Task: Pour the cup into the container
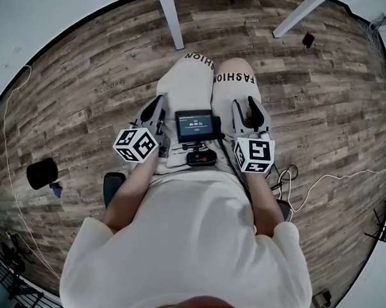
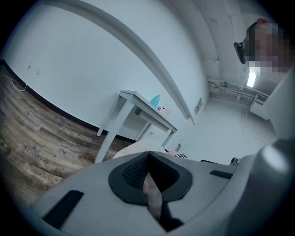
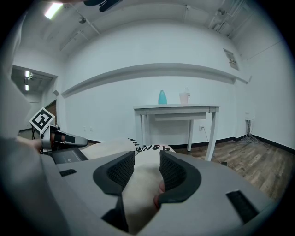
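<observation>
Distance is what the coming move turns on. Both tools lie on the person's lap (image 1: 197, 86), and the task's things stand well apart from them, dead ahead on the white surface (image 3: 175, 109) against the far wall.

The left tongs (image 2: 148, 159) are closed pad to pad with nothing between them. The right tongs (image 3: 146, 157) stand a little apart, and only trouser cloth shows through the gap, so they hold nothing either.

On the surface I make out a teal vessel (image 3: 162, 97) and a pale pink vessel (image 3: 184, 97) just beside it, on its right in the right gripper view. They are too small from here for me to say which is the cup and which the container. Both stand upright, long axis vertical, leaning neither way.

The right tongs face the surface squarely, while the left gripper view catches it corner-on and off to one side. I judge the right hand the better lined up, with neither hand plainly nearer. The pink vessel lies toward the right hand's side, the teal toward the left.

As I read it, nothing can be gripped from here — the whole gap to the surface must be closed first, then a level approach made across a vessel's upright axis
</observation>
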The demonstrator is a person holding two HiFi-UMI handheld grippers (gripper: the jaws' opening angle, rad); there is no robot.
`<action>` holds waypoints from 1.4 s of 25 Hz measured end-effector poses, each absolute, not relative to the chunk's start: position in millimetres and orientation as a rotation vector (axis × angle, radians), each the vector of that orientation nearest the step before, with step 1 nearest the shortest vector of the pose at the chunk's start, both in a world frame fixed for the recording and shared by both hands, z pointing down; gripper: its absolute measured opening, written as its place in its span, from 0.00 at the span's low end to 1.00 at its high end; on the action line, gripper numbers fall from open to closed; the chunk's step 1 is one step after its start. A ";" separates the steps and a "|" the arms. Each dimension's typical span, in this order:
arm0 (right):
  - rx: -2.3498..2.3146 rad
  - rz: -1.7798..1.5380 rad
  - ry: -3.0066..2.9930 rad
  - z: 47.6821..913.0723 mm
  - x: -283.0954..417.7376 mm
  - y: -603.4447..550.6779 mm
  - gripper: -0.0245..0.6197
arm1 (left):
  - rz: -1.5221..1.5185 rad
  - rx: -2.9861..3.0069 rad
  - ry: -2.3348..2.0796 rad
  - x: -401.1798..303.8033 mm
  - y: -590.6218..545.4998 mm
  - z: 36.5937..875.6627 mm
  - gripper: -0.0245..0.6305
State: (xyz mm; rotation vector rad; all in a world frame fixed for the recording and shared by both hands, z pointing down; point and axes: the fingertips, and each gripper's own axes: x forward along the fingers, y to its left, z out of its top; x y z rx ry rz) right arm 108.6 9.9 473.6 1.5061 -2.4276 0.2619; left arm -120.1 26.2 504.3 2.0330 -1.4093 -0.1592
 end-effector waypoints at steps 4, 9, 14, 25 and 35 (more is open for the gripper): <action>1.518 0.253 -2.420 472.5 113.1 11.5 0.29 | -0.157 2.036 -1.400 -115.8 25.4 505.1 0.05; 1.531 0.251 -2.418 471.7 115.5 12.5 0.29 | -0.155 2.041 -1.386 -111.8 22.9 505.6 0.05; 1.548 0.258 -2.408 470.7 118.7 17.1 0.29 | -0.139 2.047 -1.365 -107.3 23.1 507.6 0.05; 1.619 0.271 -2.371 468.3 143.8 22.8 0.29 | -0.104 2.086 -1.304 -80.8 14.5 508.4 0.05; 1.601 0.276 -2.386 467.8 144.3 23.7 0.29 | -0.057 2.136 -1.312 -72.4 15.2 505.7 0.05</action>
